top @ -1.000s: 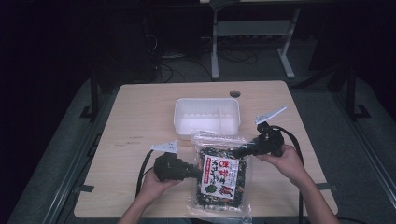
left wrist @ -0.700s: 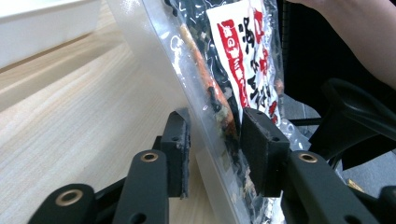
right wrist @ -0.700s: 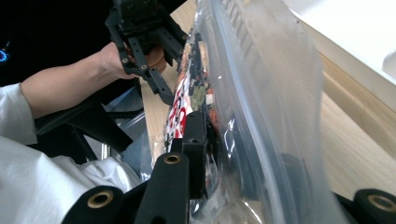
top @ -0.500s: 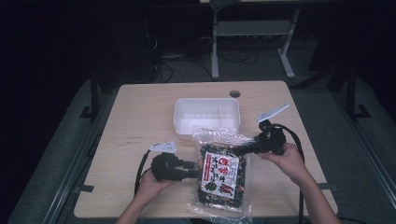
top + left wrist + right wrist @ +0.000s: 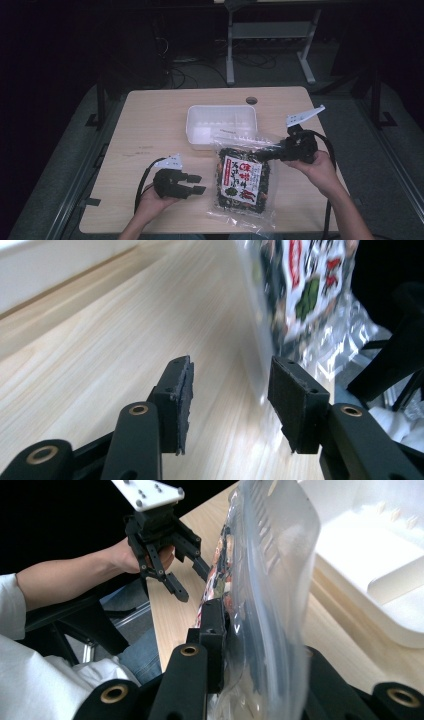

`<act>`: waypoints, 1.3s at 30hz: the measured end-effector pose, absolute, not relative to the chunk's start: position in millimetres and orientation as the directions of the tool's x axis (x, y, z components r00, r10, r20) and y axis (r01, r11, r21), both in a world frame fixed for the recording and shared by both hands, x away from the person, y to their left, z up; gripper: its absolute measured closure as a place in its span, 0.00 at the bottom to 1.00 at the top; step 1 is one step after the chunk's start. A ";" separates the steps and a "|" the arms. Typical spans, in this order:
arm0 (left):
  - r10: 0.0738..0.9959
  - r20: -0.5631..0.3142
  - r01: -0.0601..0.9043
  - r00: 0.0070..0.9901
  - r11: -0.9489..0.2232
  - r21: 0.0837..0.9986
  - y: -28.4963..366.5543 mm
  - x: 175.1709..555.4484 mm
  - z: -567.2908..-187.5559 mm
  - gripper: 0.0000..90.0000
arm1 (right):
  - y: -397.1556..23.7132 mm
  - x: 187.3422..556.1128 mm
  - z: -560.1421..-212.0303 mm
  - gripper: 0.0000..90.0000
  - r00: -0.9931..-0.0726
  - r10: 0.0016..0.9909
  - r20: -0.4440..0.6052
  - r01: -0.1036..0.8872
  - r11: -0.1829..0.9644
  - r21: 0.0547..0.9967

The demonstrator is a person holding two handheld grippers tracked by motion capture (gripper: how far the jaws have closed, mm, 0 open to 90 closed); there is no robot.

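Note:
A clear snack bag [image 5: 244, 184] with a white label and dark contents lies on the wooden table [image 5: 150, 125], its top edge lifted. My right gripper [image 5: 270, 152] is shut on that top edge; in the right gripper view the clear plastic of the snack bag [image 5: 270, 580] stands pinched between the jaws. My left gripper [image 5: 200, 184] is open just left of the bag, apart from it. The left gripper view has its pads [image 5: 177, 390] spread wide over bare wood, the snack bag [image 5: 305, 285] ahead to the right.
A white plastic tray [image 5: 221, 125] sits just behind the bag, and its white wall [image 5: 380, 555] shows close by in the right gripper view. A cable hole [image 5: 251, 100] lies near the table's far edge. A metal desk frame [image 5: 270, 35] stands on the floor beyond.
My left gripper has let go of the bag's left edge, opened and drawn back to the left. The right gripper keeps its hold and has barely moved.

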State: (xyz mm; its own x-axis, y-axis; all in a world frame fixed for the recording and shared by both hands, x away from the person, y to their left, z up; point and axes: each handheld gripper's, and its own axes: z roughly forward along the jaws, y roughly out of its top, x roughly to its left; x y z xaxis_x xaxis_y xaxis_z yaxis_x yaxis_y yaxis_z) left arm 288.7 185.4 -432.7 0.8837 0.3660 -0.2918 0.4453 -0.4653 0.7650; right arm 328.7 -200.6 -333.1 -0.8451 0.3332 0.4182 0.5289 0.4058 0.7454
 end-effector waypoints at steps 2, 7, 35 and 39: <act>0.373 -0.281 0.442 0.884 -0.473 0.763 187.5 287.1 -432.7 0.56 | -201.5 326.5 -328.0 0.86 -0.848 0.343 0.404 0.521 0.406 0.751; 0.398 -0.256 0.441 0.881 -0.494 0.749 195.8 280.6 -433.9 0.54 | -203.7 323.1 -317.9 0.86 -0.853 0.364 0.374 0.507 0.407 0.760; 0.481 -0.170 0.437 0.860 -0.525 0.730 218.3 265.2 -438.6 0.41 | -192.0 323.6 -249.0 0.87 -0.850 0.494 0.180 0.410 0.408 0.816; 0.484 -0.169 0.438 0.859 -0.520 0.733 218.5 264.5 -437.8 0.41 | -187.6 327.5 -241.2 0.87 -0.848 0.505 0.159 0.394 0.402 0.826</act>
